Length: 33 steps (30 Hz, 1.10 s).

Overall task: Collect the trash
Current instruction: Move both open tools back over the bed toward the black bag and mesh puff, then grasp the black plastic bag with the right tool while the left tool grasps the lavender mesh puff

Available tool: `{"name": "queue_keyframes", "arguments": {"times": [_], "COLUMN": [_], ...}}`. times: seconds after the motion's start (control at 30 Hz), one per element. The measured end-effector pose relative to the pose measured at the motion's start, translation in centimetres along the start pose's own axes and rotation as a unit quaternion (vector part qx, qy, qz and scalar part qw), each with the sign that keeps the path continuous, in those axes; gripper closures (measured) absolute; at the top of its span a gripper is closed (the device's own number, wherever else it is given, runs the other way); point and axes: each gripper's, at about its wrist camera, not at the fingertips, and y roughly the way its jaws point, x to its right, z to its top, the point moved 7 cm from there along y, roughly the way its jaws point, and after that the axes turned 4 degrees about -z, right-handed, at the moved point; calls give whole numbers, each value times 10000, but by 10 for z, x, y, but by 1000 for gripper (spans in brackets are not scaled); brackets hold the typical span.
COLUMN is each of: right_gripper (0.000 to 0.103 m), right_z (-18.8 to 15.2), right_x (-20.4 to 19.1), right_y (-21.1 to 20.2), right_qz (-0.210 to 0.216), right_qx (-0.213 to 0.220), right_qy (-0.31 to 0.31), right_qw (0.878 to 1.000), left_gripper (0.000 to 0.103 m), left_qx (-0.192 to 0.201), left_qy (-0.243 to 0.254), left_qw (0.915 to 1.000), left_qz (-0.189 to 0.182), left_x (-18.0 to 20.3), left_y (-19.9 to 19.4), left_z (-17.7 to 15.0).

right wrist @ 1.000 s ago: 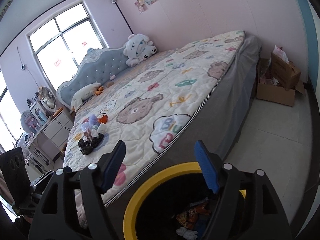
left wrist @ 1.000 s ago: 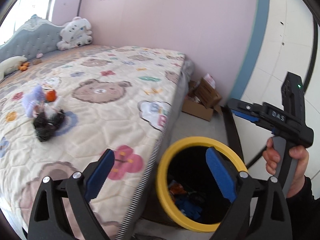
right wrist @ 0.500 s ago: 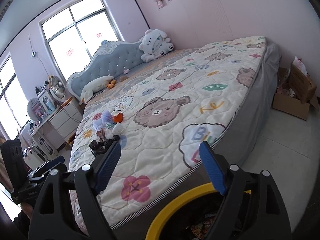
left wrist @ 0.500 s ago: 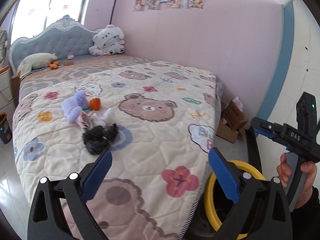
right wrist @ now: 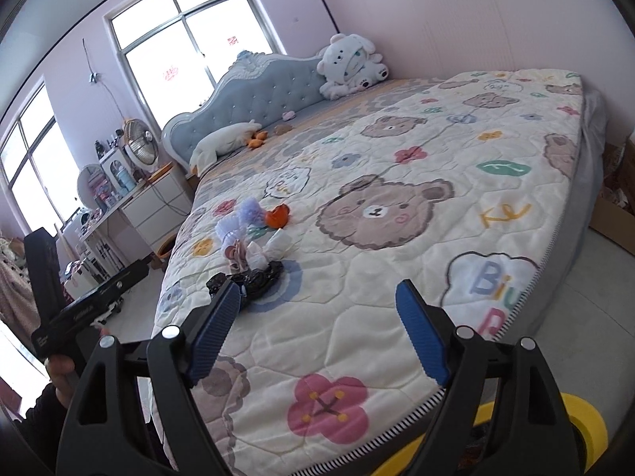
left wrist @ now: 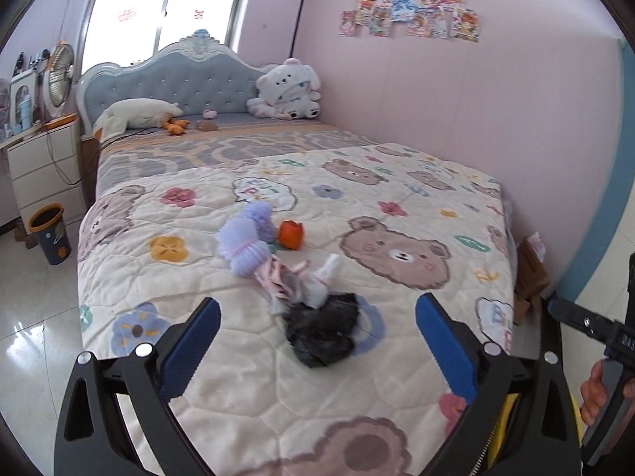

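A pile of trash lies on the bed quilt: a crumpled black plastic bag (left wrist: 323,333) (right wrist: 258,277), white and pink wrappers (left wrist: 313,281) (right wrist: 258,254), purple foam netting (left wrist: 246,238) (right wrist: 242,218) and an orange fruit-like piece (left wrist: 291,234) (right wrist: 277,216). My left gripper (left wrist: 317,341) is open and empty, held above the quilt just short of the black bag. My right gripper (right wrist: 319,329) is open and empty, to the right of the pile. The yellow-rimmed trash bin (right wrist: 587,428) stands on the floor at the bed's near corner, mostly hidden.
The bed (left wrist: 397,182) carries a white plush toy (left wrist: 287,91), a white goose toy (left wrist: 135,117) and small toys near the headboard. A small bin (left wrist: 49,234) and white drawers (left wrist: 43,166) stand left. Cardboard boxes (left wrist: 532,273) sit by the right wall.
Both grippers have lifted away from the yellow bin and swung up toward the bed. The trash pile now sits nearer and more central in the left wrist view.
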Motion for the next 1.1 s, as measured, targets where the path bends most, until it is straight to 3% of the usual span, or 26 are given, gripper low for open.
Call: {"name": "queue_keyframes", "arguments": {"times": [0.27, 0.63, 1.1], "right_gripper": [26, 26, 26], "right_z": [-3, -18, -30], "right_x": [-39, -93, -128], "right_y": [55, 120, 185], "right_qz": [220, 467, 164], "right_qx": [-366, -794, -1197], "right_qy": [-243, -647, -829], "right_qw": [9988, 9936, 9892], "left_gripper": [8, 8, 8], "left_qx": [-124, -450, -701], "left_qy": [-305, -427, -688], "left_qw": [9989, 9961, 9933], "left_qz": [332, 628, 612], "left_x": [-49, -87, -113], "left_y": [37, 94, 150], "left_z": [26, 35, 35]}}
